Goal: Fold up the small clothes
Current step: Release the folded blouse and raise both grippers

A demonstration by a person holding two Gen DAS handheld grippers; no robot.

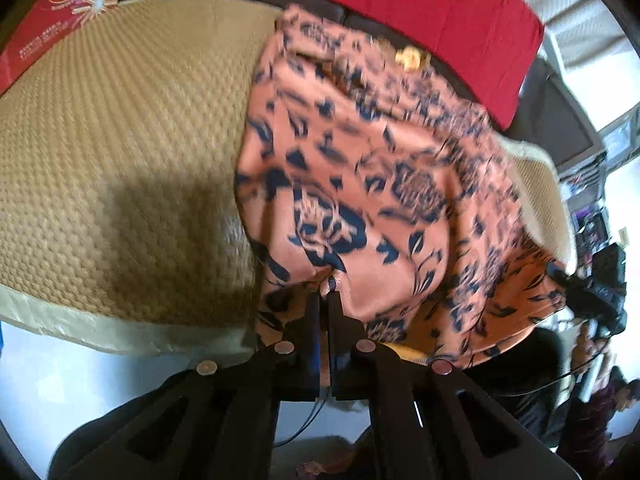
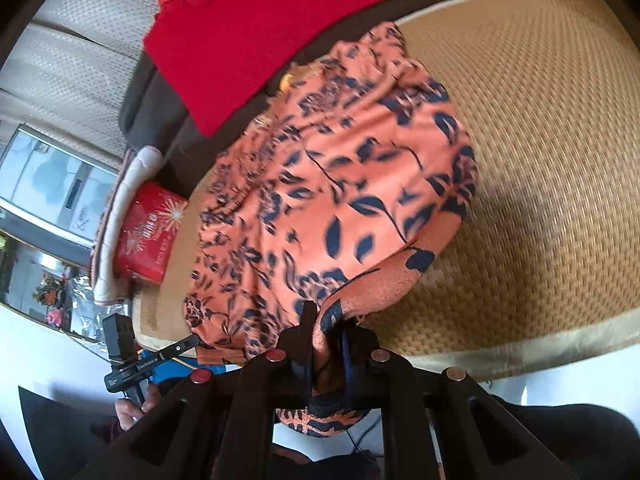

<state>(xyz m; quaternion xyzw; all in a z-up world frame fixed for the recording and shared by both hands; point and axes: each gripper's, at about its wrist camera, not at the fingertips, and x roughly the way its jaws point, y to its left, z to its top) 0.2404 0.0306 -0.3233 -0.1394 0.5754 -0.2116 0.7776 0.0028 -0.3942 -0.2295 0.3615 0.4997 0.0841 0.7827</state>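
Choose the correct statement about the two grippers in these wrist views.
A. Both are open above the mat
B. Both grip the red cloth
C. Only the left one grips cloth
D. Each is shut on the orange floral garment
D: the left gripper and the right gripper each pinch the orange floral garment.

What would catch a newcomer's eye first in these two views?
The orange garment with dark blue flowers fills the middle of both views, draped on the woven tan mat. The left gripper and the right gripper each pinch its near edge. A red cloth lies behind it.
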